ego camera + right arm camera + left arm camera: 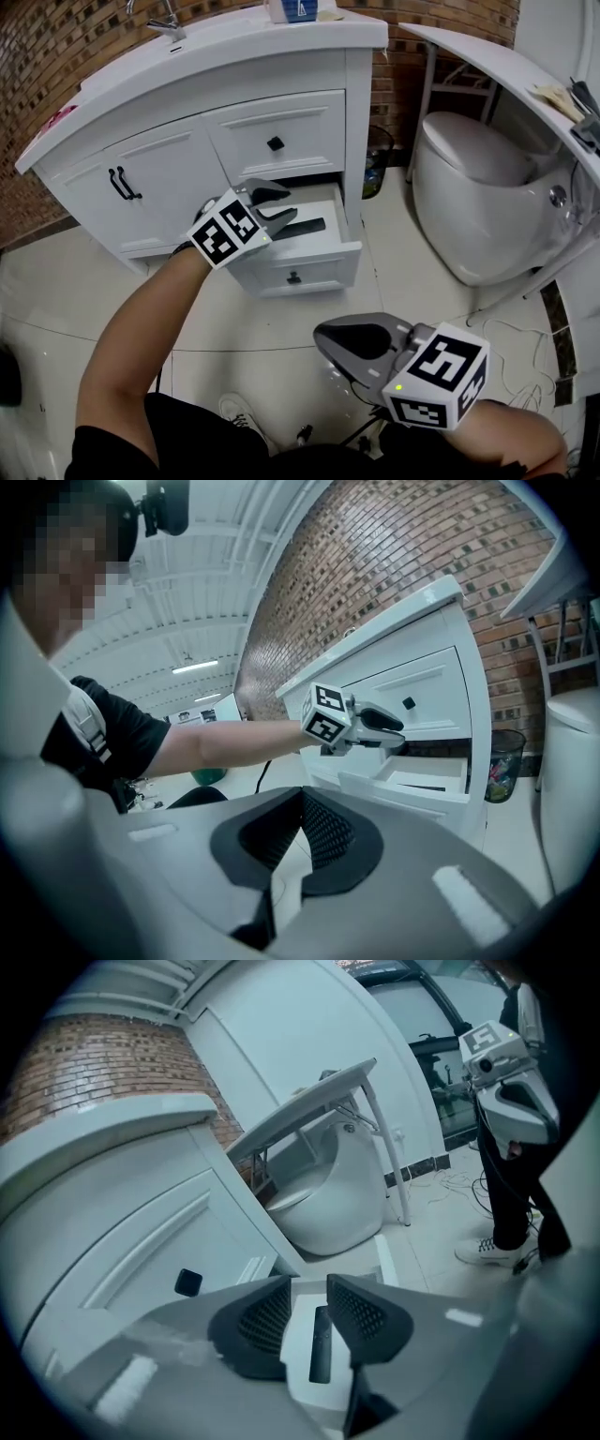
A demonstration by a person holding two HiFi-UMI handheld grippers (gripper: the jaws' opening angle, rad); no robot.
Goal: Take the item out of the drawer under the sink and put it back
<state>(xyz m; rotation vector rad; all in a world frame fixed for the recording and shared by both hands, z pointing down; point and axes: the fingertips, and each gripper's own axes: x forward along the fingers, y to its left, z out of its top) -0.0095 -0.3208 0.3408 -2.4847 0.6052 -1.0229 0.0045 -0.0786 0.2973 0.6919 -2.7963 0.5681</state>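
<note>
Here the left gripper (309, 1283) hovers just over the open lower drawer (349, 223) of the white vanity cabinet (159, 173). Its jaws stand apart and point down into the drawer. The left gripper view looks through the gap between them at a dark remote control (321, 1344) lying flat on the drawer's white floor, lengthwise with the drawer. The pads do not press on it, so the remote rests on the drawer alone.

That pose puts the jaws to either side of the remote's narrow width, probably because the slim body is easiest to pinch or let go across that width. Whether this is the pick or the return I cannot tell from the way things lie.

The right gripper (328, 339) hangs low near the person's lap, well apart from the cabinet, with its jaws together on nothing. It seems parked there to stay out of the way.

The lower drawer holds only the remote, as far as I can see. The upper drawer (277, 131) is closed and so are the cupboard doors (141, 183), so their contents are hidden. A toilet (478, 187) stands to the right of the cabinet.
</note>
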